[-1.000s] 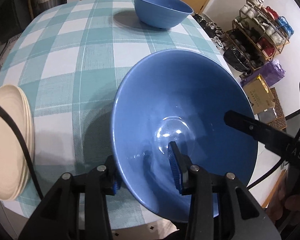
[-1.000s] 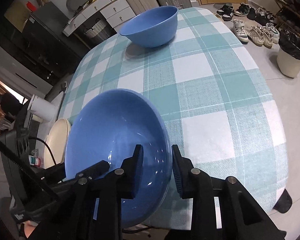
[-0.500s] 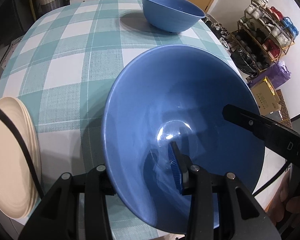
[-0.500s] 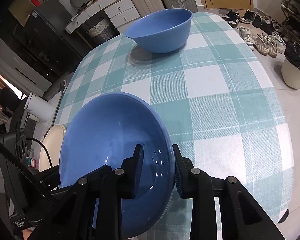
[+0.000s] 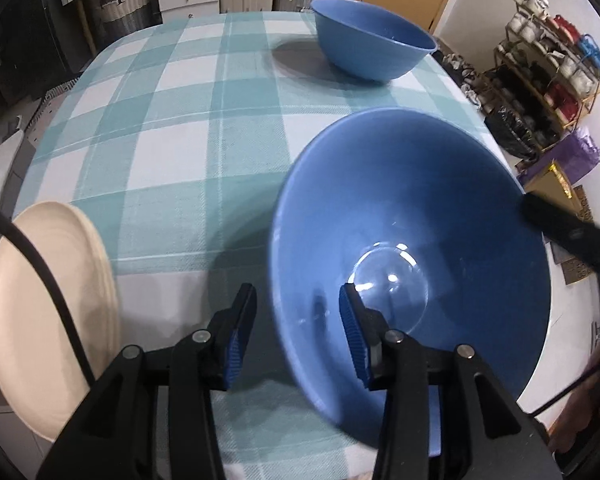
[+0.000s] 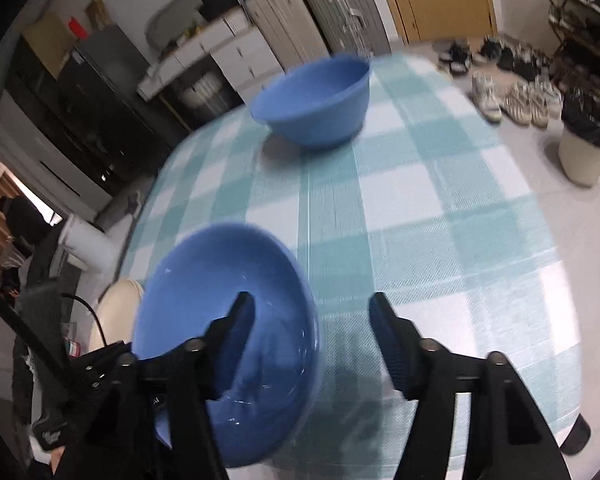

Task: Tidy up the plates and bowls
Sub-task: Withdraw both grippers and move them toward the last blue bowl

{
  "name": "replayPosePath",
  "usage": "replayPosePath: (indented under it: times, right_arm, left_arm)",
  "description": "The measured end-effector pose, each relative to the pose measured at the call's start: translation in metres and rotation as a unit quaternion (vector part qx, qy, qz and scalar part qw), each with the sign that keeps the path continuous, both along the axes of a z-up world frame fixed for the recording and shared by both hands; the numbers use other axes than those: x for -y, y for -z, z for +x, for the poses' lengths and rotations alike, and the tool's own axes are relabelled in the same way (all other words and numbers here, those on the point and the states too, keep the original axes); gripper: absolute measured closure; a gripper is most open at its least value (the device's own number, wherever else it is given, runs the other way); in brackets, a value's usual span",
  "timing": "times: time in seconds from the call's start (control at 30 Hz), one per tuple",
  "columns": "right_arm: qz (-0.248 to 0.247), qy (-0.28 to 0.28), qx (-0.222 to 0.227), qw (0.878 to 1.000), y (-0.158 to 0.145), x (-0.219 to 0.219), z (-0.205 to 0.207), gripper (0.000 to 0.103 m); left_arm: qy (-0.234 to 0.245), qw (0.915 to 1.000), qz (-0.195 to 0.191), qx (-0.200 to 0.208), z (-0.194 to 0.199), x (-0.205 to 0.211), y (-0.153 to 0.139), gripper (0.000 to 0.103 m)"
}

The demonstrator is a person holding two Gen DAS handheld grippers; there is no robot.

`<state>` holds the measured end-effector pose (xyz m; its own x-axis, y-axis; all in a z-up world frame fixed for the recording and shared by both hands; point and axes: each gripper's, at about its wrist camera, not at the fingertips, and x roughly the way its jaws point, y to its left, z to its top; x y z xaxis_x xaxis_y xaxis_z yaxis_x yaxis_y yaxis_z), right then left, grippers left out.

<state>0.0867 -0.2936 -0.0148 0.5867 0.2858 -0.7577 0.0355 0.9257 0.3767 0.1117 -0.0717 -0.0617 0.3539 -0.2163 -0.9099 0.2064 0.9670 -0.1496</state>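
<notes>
Beneath both grippers stretched the table (image 5: 180, 128), draped in a teal-and-white checked cloth, as a person sorted crockery at home. Directly ahead of the left gripper (image 5: 296, 330) sat the near blue bowl (image 5: 412, 240), its rim running between the two blue-padded fingers, which stood apart on either side of the wall without pressing it. From the opposite side the right gripper (image 6: 312, 334) straddled the same bowl's far rim, its jaws spread wide, one finger over the bowl's hollow and the other out over the cloth; that view was smeared by motion blur. Far beyond both grippers, near the table's distant edge, stood a second blue bowl (image 5: 374, 46), upright and well apart from the first. Left of the left gripper, at the table's near edge, lay a stack of cream plates (image 5: 28, 304), crossed by a black cable (image 5: 48, 280).
</notes>
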Motion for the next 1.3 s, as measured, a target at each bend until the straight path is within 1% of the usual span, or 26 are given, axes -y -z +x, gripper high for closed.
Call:
replayPosePath:
  times: [0.07,0.1,0.17,0.2,0.23,0.27,0.3,0.33,0.4,0.47,0.5,0.57,0.63,0.7,0.73,0.8,0.87,0.93,1.0,1.1,1.2,1.23,1.3]
  right_arm:
    - [0.006,-0.001,0.015,1.0,-0.009,0.004,-0.008,0.037]
    - [0.007,-0.003,0.024,1.0,-0.015,0.005,-0.013,0.037]
    - [0.0,-0.012,0.053,0.999,-0.031,0.003,-0.023,0.037]
    - [-0.009,-0.018,0.07,0.997,-0.04,0.001,-0.028,0.034]
    - [-0.017,-0.022,0.085,0.996,-0.048,-0.002,-0.034,0.027]
    - [-0.026,-0.027,0.102,0.994,-0.057,-0.005,-0.04,0.022]
    - [-0.033,-0.032,0.121,0.992,-0.065,-0.008,-0.045,0.017]
    - [-0.04,-0.038,0.14,0.989,-0.074,-0.012,-0.052,0.015]
    - [-0.052,-0.05,0.163,0.984,-0.086,-0.019,-0.061,0.013]
    - [-0.07,-0.055,0.181,0.979,-0.096,-0.029,-0.068,0.01]
    - [-0.075,-0.056,0.186,0.978,-0.099,-0.031,-0.071,0.008]
    - [-0.087,-0.058,0.191,0.976,-0.105,-0.038,-0.075,0.007]
    - [-0.091,-0.058,0.186,0.977,-0.107,-0.04,-0.071,0.006]
    - [-0.082,-0.055,0.176,0.979,-0.109,-0.039,-0.064,0.006]
    - [-0.074,-0.053,0.162,0.983,-0.11,-0.036,-0.055,0.006]
    - [-0.059,-0.045,0.139,0.988,-0.113,-0.029,-0.039,0.006]
    - [-0.04,-0.034,0.14,0.989,-0.119,-0.021,-0.028,0.006]
    - [-0.038,-0.028,0.144,0.988,-0.128,-0.016,-0.013,0.006]
    - [-0.054,-0.021,0.149,0.987,-0.137,-0.011,0.004,0.006]
    - [-0.08,-0.034,0.153,0.984,-0.146,-0.009,0.032,0.006]
    - [-0.078,-0.04,0.151,0.985,-0.15,-0.002,0.063,0.006]
    - [-0.071,-0.039,0.151,0.985,-0.15,0.003,0.074,0.006]
    - [-0.057,-0.036,0.148,0.987,-0.15,0.012,0.094,0.006]
  left_arm:
    - [-0.018,0.9998,-0.004,0.009,-0.004,-0.012,-0.006,0.058]
    - [-0.026,0.9995,-0.012,0.011,-0.006,-0.017,-0.01,0.054]
    - [-0.04,0.9984,-0.038,0.014,-0.01,-0.03,-0.021,0.053]
    - [-0.043,0.9979,-0.045,0.017,-0.011,-0.034,-0.027,0.053]
    - [-0.046,0.9973,-0.054,0.022,-0.013,-0.038,-0.034,0.052]
    - [-0.051,0.9962,-0.062,0.032,-0.016,-0.042,-0.043,0.049]
    - [-0.058,0.9952,-0.067,0.041,-0.018,-0.045,-0.051,0.041]
    - [-0.064,0.9936,-0.076,0.054,-0.02,-0.049,-0.06,0.026]
    - [-0.074,0.9897,-0.09,0.082,-0.026,-0.053,-0.076,0.012]
    - [-0.08,0.9853,-0.101,0.112,-0.032,-0.056,-0.091,0.011]
    - [-0.078,0.9848,-0.101,0.118,-0.033,-0.055,-0.096,0.01]
    - [-0.071,0.9848,-0.095,0.127,-0.033,-0.051,-0.103,0.01]
    - [-0.062,0.9857,-0.086,0.131,-0.03,-0.046,-0.108,0.01]
    - [-0.057,0.9865,-0.075,0.134,-0.022,-0.041,-0.112,0.01]
    - [-0.055,0.987,-0.067,0.135,-0.016,-0.038,-0.114,0.01]
    - [-0.045,0.99,-0.033,0.13,-0.001,-0.028,-0.117,0.01]
    - [-0.028,0.9918,0.007,0.125,0.019,-0.017,-0.119,0.01]
    - [-0.016,0.991,0.03,0.129,0.038,-0.01,-0.124,0.01]
    - [-0.018,0.9901,0.039,0.133,0.052,-0.007,-0.128,0.01]
    - [-0.008,0.9892,0.031,0.143,0.075,-0.002,-0.137,0.01]
    - [0.007,0.9853,0.038,0.167,0.096,0.009,-0.142,0.01]
    - [0.012,0.9826,0.044,0.18,0.101,0.014,-0.143,0.01]
    - [0.033,0.9739,0.07,0.213,0.113,0.028,-0.144,0.01]
